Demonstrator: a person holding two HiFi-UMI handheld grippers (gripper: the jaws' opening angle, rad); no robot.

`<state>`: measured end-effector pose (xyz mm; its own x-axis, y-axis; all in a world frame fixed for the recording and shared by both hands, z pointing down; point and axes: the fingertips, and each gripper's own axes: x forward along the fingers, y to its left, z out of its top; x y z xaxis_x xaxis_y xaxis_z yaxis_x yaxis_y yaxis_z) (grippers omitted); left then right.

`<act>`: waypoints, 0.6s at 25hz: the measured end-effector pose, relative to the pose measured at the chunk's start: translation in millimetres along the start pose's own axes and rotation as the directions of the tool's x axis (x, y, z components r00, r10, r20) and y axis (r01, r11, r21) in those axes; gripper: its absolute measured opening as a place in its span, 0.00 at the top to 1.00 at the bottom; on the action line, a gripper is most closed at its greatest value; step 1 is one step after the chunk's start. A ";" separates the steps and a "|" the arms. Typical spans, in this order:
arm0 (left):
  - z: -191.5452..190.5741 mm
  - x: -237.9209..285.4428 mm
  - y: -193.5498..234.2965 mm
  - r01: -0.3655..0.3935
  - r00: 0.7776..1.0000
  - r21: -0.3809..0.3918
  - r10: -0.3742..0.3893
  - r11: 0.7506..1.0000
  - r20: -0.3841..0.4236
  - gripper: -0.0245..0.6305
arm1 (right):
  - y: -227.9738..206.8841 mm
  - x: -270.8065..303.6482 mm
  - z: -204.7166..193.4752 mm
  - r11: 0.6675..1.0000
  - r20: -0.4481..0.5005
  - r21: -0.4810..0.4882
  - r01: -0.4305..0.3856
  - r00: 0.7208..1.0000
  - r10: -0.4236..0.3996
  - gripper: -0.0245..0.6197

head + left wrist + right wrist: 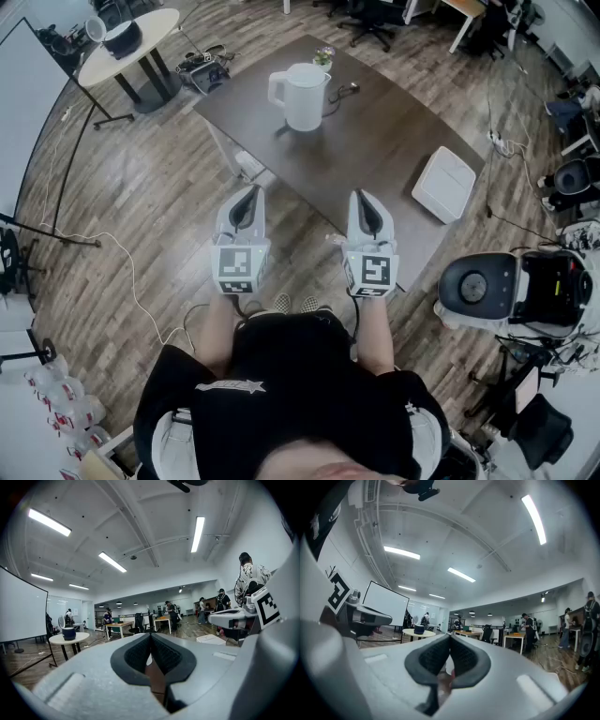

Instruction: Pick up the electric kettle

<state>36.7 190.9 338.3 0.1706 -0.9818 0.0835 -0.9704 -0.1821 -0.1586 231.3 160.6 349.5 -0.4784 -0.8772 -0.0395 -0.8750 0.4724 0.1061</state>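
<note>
**Both grippers clenched, empty; kettle far off on desk**

Head view: the white electric kettle (302,96) stands upright near the far end of the dark desk (375,150), at approx. 12 o'clock from both grippers and well apart from them. Its handle is at its 9 o'clock side. The top looks covered, so contents can't be seen.

A flat white box (443,184) lies on the desk at approx. 2 o'clock from the right gripper, lid shut.

The left gripper (248,194) and right gripper (365,198) are held side by side at the desk's near edge, level. In each gripper's own view the pads meet w/ nothing between them: left gripper (151,637) clenched, right gripper (450,639) clenched.

A round table (127,47) at 10 o'clock carries a dark pot (122,37); its contents are too small to tell.
</note>
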 end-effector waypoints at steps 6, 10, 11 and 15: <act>-4.7 3.9 -10.8 -0.008 1.000 -0.012 0.008 1.000 -0.001 0.95 | -9.4 -2.0 -9.7 1.000 -0.005 0.029 -0.005 1.000 0.005 0.95; -10.0 3.5 -16.2 -0.014 1.000 -0.012 0.013 1.000 -0.012 0.95 | -3.1 -0.3 -21.4 0.999 -0.023 0.029 -0.026 0.999 0.027 0.95; -11.7 3.2 -16.6 -0.014 1.000 -0.009 0.014 1.000 -0.014 0.95 | -0.7 0.2 -23.6 0.999 -0.029 0.030 -0.032 0.999 0.032 0.95; -16.2 3.0 -11.3 -0.024 0.999 0.006 0.024 1.000 -0.030 0.95 | 6.6 5.6 -28.5 0.998 -0.037 0.039 -0.049 0.998 0.051 0.95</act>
<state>45.4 190.9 356.2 0.1423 -0.9838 0.1089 -0.9730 -0.1592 -0.1669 225.0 156.4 378.3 -0.5190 -0.8548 0.0029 -0.8527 0.5179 0.0688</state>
